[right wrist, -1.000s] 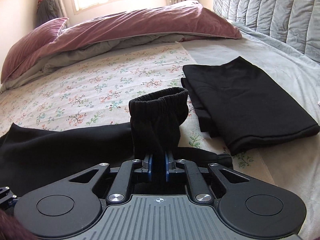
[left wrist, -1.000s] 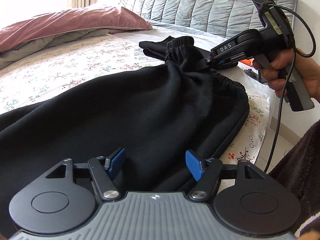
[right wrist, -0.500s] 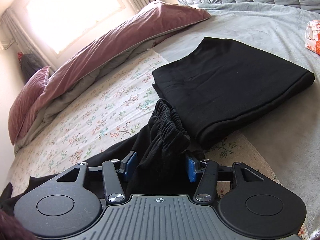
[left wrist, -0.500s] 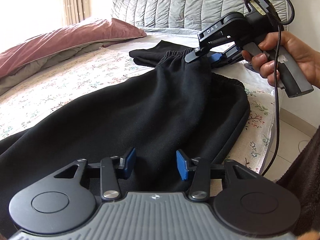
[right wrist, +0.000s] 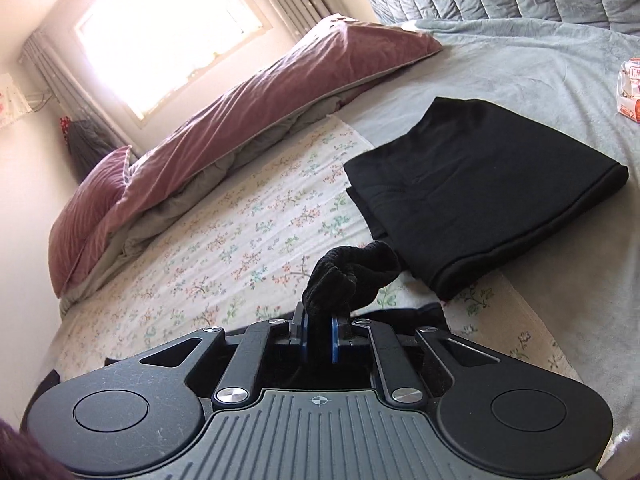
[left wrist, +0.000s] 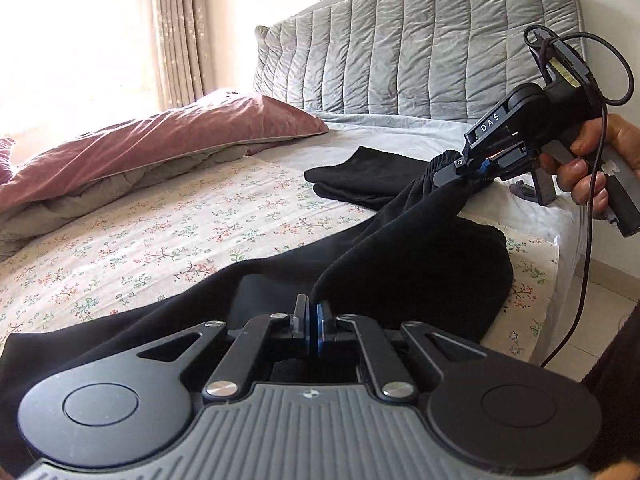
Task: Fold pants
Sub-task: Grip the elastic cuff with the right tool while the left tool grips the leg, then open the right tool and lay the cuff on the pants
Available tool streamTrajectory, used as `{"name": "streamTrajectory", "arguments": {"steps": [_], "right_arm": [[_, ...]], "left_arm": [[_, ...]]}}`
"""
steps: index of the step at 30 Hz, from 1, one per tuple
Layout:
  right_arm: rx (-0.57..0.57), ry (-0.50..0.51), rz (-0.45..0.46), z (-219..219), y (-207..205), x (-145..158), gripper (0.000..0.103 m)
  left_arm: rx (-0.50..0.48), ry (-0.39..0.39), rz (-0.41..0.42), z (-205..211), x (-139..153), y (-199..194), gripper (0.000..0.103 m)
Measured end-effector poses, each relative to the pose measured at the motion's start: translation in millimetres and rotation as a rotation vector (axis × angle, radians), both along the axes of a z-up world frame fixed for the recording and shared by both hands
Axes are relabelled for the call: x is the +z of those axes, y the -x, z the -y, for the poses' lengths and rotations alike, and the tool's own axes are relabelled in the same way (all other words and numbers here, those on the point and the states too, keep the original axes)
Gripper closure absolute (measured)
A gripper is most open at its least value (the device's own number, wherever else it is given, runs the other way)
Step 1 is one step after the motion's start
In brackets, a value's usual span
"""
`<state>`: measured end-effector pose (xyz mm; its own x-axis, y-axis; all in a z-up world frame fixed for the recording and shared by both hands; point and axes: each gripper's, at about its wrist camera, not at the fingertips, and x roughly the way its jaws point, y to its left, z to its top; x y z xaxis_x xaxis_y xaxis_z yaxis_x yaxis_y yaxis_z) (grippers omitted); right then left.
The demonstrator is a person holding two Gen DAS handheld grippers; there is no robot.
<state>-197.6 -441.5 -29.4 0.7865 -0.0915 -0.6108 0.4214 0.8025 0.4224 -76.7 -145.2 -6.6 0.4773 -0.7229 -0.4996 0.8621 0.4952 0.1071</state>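
Black pants [left wrist: 400, 256] lie across the floral sheet near the bed's front edge. My left gripper [left wrist: 311, 326] is shut on a pinched fold of the pants fabric. My right gripper [left wrist: 466, 172] shows in the left wrist view at the right, shut on the bunched elastic waistband [right wrist: 352, 274] and holding it lifted above the bed. In the right wrist view the right gripper [right wrist: 318, 334] has its blue pads clamped on the waistband. The cloth stretches taut between both grippers.
A folded black garment [right wrist: 480, 208] lies on the grey blanket just beyond the waistband. A mauve duvet [left wrist: 160, 140] and pillow [right wrist: 96, 204] lie along the far side. A grey padded headboard [left wrist: 420, 48] stands behind. A small packet [right wrist: 630, 88] lies at right. The bed edge [left wrist: 560, 248] drops to the floor.
My left gripper has closed from open onto the pants fabric. My right gripper opened briefly, then closed again on the waistband and lifted it to the right.
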Motion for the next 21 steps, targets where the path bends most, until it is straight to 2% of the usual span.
{"name": "streamTrajectory", "arguments": {"steps": [4,9,15,16,17,18,19,20,21], "right_arm": [[-0.001,0.005,-0.081,-5,21,-24,0.094],[-0.009,0.017,-0.114,-8,43,-35,0.094],[0.005,0.153,-0.225,-26,39,-32,0.093],[0.006,0.175,-0.231,-29,39,-28,0.088],[-0.006,0.206,-0.235,-32,40,-23,0.078],[-0.023,0.248,-0.229,-34,42,-17,0.070],[-0.040,0.284,-0.213,-36,45,-12,0.052],[-0.053,0.313,-0.192,-36,47,-6,0.039],[-0.065,0.339,-0.171,-35,48,1,0.039]], "left_arm": [[-0.079,-0.065,-0.008,-3,-15,15,0.091],[-0.144,-0.099,-0.016,-3,-21,28,0.091],[-0.171,-0.148,-0.086,1,-37,22,0.088],[-0.175,-0.140,-0.102,0,-37,20,0.087],[-0.176,-0.128,-0.116,-1,-35,19,0.082],[-0.180,-0.112,-0.129,-4,-32,18,0.069],[-0.183,-0.094,-0.142,-7,-29,16,0.060],[-0.177,-0.069,-0.147,-11,-24,15,0.044],[-0.165,-0.048,-0.143,-15,-20,14,0.034]]}}
